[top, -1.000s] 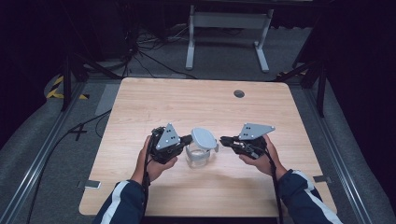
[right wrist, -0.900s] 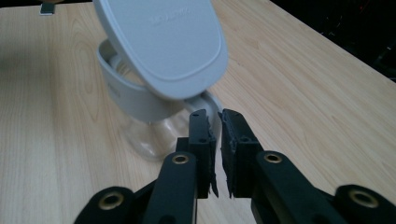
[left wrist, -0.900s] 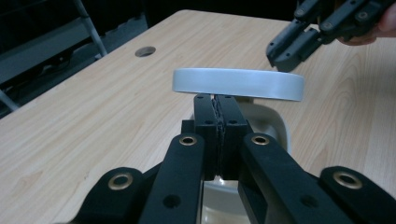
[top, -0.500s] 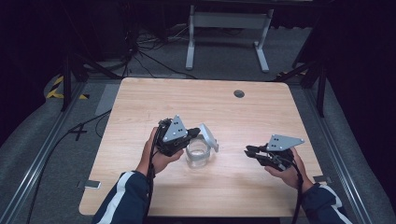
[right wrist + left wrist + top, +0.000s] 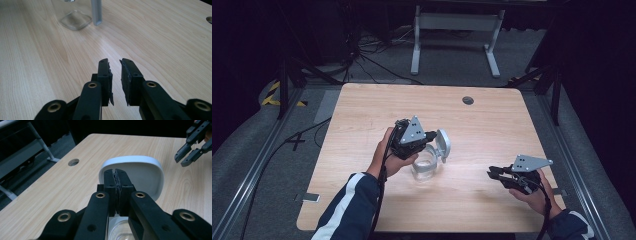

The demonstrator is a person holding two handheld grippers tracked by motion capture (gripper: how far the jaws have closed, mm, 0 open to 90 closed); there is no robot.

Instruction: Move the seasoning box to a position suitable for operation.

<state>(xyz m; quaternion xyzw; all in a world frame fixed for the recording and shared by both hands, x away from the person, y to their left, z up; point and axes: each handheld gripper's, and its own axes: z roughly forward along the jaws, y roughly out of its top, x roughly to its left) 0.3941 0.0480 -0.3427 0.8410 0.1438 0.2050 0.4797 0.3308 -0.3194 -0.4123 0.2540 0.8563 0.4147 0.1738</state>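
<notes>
A clear jar [image 5: 427, 162] with a white hinged lid [image 5: 443, 145] stands mid-table. The lid is swung up and stands nearly on edge. My left gripper [image 5: 432, 136] sits over the jar's mouth, jaws shut, tips against the lid's inner face [image 5: 145, 175]; nothing shows between them. The jar's rim [image 5: 120, 232] lies just under those jaws. My right gripper [image 5: 492, 174] hovers low over the table to the jar's right, well apart from it, jaws a little open and holding nothing. In the right gripper view [image 5: 114, 62] the jar's base [image 5: 76, 21] and a grey lid part [image 5: 97, 12] lie ahead.
The wooden table [image 5: 492, 120] has a round cable hole [image 5: 468, 100] at the back right. The right gripper's jaws [image 5: 186, 157] show at the far right of the left gripper view. A white stand [image 5: 452, 22] and cables lie on the floor beyond the table.
The right gripper left the jar and drew back to the right and nearer the front edge. The left gripper tilted up and the lid swung from flat to standing open.
</notes>
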